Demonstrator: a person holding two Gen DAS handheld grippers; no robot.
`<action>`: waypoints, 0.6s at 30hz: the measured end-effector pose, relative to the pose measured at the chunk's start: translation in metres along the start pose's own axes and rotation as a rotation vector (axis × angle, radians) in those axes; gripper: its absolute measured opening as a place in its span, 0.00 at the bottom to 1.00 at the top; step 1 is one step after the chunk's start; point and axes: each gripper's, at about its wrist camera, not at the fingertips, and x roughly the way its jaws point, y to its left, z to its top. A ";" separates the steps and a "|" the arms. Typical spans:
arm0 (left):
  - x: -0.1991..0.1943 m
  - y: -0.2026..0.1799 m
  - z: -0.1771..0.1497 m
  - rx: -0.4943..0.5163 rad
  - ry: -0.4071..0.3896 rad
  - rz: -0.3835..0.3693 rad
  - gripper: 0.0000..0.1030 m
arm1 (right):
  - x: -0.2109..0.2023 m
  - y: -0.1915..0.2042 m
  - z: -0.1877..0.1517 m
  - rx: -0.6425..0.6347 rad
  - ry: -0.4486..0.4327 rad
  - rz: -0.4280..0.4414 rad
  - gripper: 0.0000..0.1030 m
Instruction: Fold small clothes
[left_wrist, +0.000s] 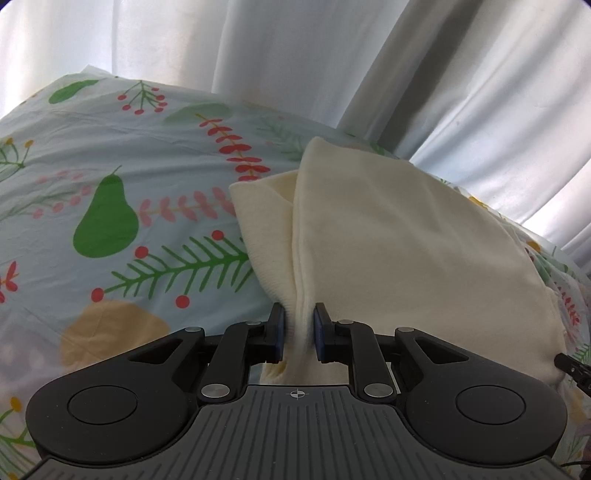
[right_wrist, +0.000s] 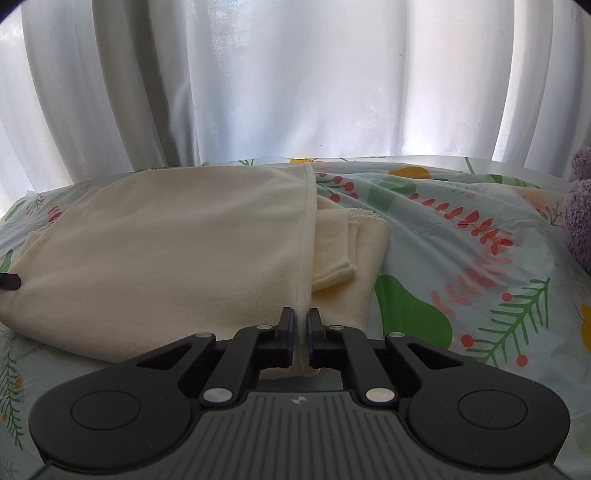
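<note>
Lying across a patterned sheet (left_wrist: 110, 177) printed with pears, berries and fern sprigs, the cream garment (left_wrist: 388, 236) spreads away from both claws toward a white curtain (right_wrist: 295, 81) at the back. The left gripper (left_wrist: 299, 332) is clamped on a bunched, ribbed edge of the garment; the cloth is pinched into a narrow ridge between its blue pads and fans out ahead and to the right of them. In the right wrist view, the right gripper (right_wrist: 301, 334) is closed tight on a thin seam edge of the same garment (right_wrist: 166, 251), which lies mostly ahead and to the left of that claw. A smaller folded flap shows just right of the seam, resting on a lower layer. A purple fuzzy thing (right_wrist: 580, 206) sits at the far right edge of the sheet.
</note>
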 end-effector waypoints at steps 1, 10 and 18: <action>0.000 0.001 0.000 -0.003 0.002 -0.003 0.18 | 0.001 0.000 0.000 -0.004 0.005 -0.009 0.06; -0.007 0.020 0.002 -0.077 -0.005 -0.030 0.25 | -0.008 0.014 0.002 -0.098 -0.019 -0.131 0.14; 0.008 0.047 0.006 -0.210 0.030 -0.211 0.46 | -0.029 0.051 0.010 -0.145 -0.115 -0.054 0.20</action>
